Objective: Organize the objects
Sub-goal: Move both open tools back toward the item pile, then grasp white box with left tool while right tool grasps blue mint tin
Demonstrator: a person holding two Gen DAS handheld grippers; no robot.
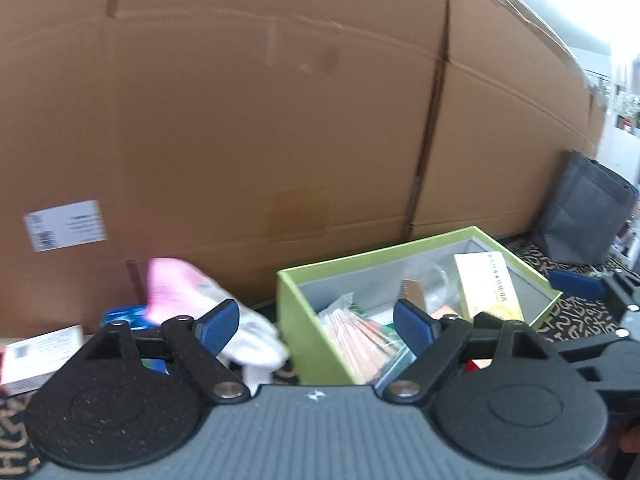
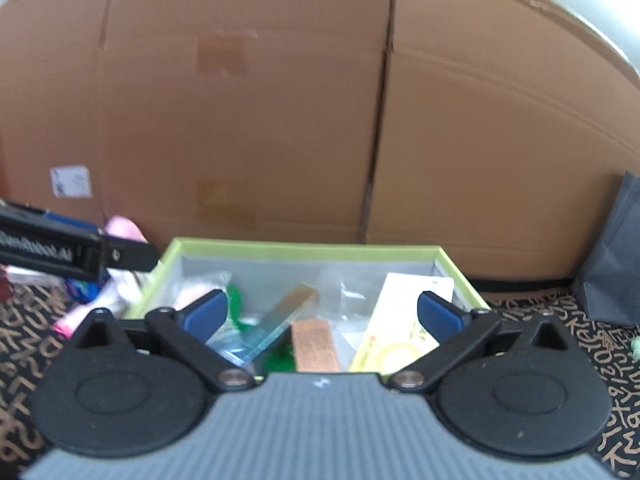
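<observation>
Green box [image 1: 308,312], lower centre-right in the left wrist view, sits open and part filled; the left gripper [image 1: 316,322] hangs above its left wall, jaws apart and empty, and should swing left to the pink-and-white pack [image 1: 180,292].

From the right wrist, the right gripper [image 2: 322,312] gapes empty over the box's contents and needs to lift clear.

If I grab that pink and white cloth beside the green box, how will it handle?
The pink and white cloth lies crumpled and draped, so it is probably floppy and light. It would likely sag from a pinch, not roll, and could drag along the patterned mat.
</observation>
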